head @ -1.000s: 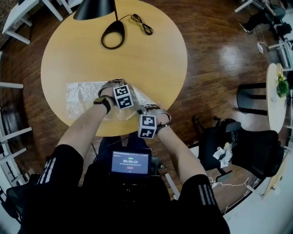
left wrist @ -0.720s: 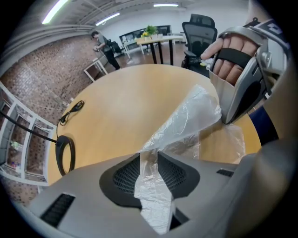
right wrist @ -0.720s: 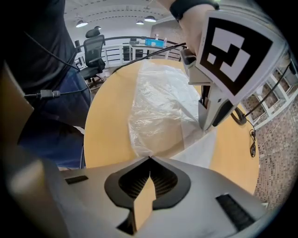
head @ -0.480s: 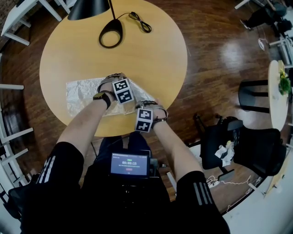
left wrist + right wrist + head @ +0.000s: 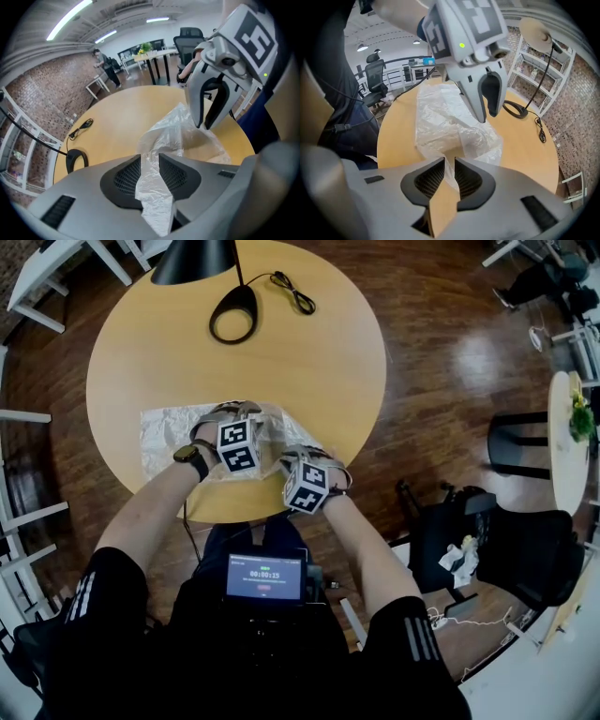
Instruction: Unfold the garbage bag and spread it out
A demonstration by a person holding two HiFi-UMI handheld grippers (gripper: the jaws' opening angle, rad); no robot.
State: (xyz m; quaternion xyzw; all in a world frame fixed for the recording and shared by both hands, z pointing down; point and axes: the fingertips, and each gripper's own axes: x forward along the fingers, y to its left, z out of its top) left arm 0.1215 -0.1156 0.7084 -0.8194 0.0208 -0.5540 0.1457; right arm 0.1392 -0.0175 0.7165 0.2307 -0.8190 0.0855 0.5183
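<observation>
Left hand-held gripper clamps the garbage bag. Right hand-held gripper jaws have just been opening, film edge loose between them. Bag's long axis runs left-right on the worktop - bulk lies left.

round yellow wooden table lies bare from 2 to 5 o'clock; black ring-based lamp and coiled black cable crowd 12; crumpled clear plastic bag covers 7.

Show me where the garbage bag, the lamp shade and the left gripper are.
garbage bag (image 5: 161,432): head view, on its flat left-hand end.
lamp shade (image 5: 192,259): head view, middle of the black shade.
left gripper (image 5: 150,163): left gripper view, midway between its fingertips, where it pinches the garbage bag.
</observation>
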